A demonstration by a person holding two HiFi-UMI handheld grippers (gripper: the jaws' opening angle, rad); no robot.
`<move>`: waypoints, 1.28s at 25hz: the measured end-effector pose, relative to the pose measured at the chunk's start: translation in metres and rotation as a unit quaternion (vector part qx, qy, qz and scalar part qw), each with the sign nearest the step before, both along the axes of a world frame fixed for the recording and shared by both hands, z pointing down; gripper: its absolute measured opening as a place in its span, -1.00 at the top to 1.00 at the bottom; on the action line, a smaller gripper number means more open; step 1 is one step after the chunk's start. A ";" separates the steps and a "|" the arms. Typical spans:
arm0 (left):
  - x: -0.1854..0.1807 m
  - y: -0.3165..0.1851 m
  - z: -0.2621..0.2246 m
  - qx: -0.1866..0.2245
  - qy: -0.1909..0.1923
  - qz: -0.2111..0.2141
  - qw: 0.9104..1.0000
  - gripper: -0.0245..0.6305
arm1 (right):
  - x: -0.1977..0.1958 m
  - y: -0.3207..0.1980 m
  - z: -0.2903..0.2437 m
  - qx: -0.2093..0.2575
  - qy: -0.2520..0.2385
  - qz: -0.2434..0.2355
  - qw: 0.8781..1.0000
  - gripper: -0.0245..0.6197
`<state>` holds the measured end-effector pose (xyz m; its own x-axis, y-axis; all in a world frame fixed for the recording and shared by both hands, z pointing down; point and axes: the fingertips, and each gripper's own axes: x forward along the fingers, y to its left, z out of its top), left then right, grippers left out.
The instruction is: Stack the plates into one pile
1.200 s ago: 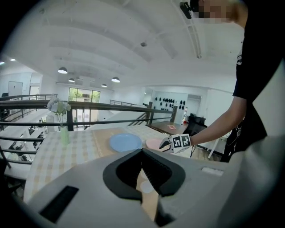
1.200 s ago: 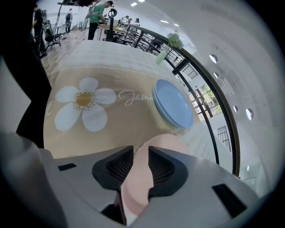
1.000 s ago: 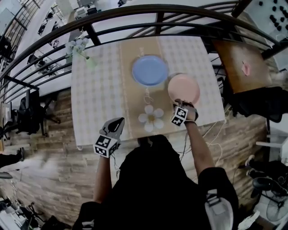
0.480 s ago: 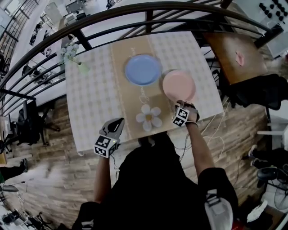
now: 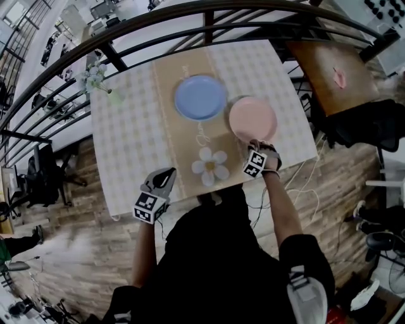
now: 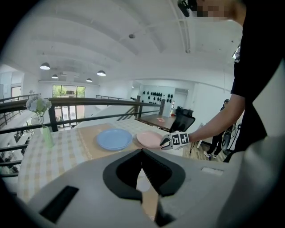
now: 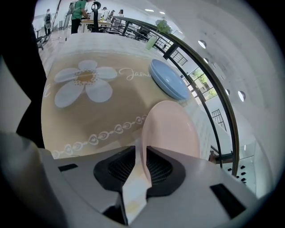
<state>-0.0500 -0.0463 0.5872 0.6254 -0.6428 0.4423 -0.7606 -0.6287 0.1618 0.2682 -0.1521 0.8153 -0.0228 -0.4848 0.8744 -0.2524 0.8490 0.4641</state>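
Note:
A blue plate [image 5: 200, 97] [image 6: 114, 138] [image 7: 168, 80] lies on the tan runner at the table's middle. A pink plate [image 5: 253, 119] [image 6: 150, 139] [image 7: 171, 129] sits just right of it, rims nearly touching. My right gripper [image 5: 256, 145] [image 7: 141, 153] is at the pink plate's near rim. Its jaws are closing, with the rim between them; I see no firm press. My left gripper [image 5: 166, 174] [image 6: 142, 153] hangs by the table's near left edge, its jaws together and holding nothing.
A daisy print [image 5: 210, 166] marks the runner near me. A vase of flowers [image 5: 95, 79] [image 6: 42, 129] stands at the far left corner. A dark railing [image 5: 190, 16] curves behind the table. A wooden table [image 5: 335, 76] and a black chair [image 5: 367, 126] stand to the right.
The head view has shifted slightly. The right gripper stays at the pink plate's near rim and the left gripper stays by the table edge.

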 end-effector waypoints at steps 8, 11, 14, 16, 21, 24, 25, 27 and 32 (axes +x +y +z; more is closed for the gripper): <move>-0.002 -0.004 0.002 -0.006 -0.010 0.011 1.000 0.92 | 0.004 -0.003 0.012 -0.003 0.006 0.005 1.000 0.73; -0.001 -0.007 0.003 -0.006 -0.013 0.010 1.000 0.92 | 0.006 -0.007 0.012 0.008 0.011 0.001 1.000 0.82; 0.003 -0.009 0.003 -0.006 -0.012 0.012 1.000 0.92 | 0.007 -0.007 0.014 0.009 0.016 -0.009 1.000 0.83; 0.006 -0.010 0.002 -0.007 -0.011 0.013 1.000 0.92 | 0.006 -0.006 0.014 0.008 0.019 -0.014 1.000 0.85; 0.007 -0.008 0.003 -0.010 -0.009 0.017 1.000 0.92 | 0.006 -0.006 0.014 0.015 0.034 -0.026 0.999 0.88; 0.007 -0.009 0.003 -0.009 -0.008 0.016 1.000 0.92 | 0.005 -0.008 0.012 0.023 0.030 -0.025 0.999 0.88; 0.008 -0.009 0.003 -0.008 -0.008 0.016 1.000 0.92 | 0.004 -0.008 0.010 0.028 0.029 -0.025 0.999 0.88; 0.007 -0.007 0.003 -0.008 -0.007 0.015 1.000 0.92 | 0.004 -0.007 0.009 0.032 0.030 -0.027 0.999 0.87; 0.006 -0.005 0.002 -0.006 -0.005 0.014 1.000 0.92 | 0.004 -0.003 0.005 0.032 0.033 -0.029 0.999 0.87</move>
<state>-0.0443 -0.0514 0.5895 0.6393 -0.6188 0.4565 -0.7438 -0.6483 0.1627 0.2725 -0.1550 0.8205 0.0038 -0.5399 0.8417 -0.1717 0.8289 0.5324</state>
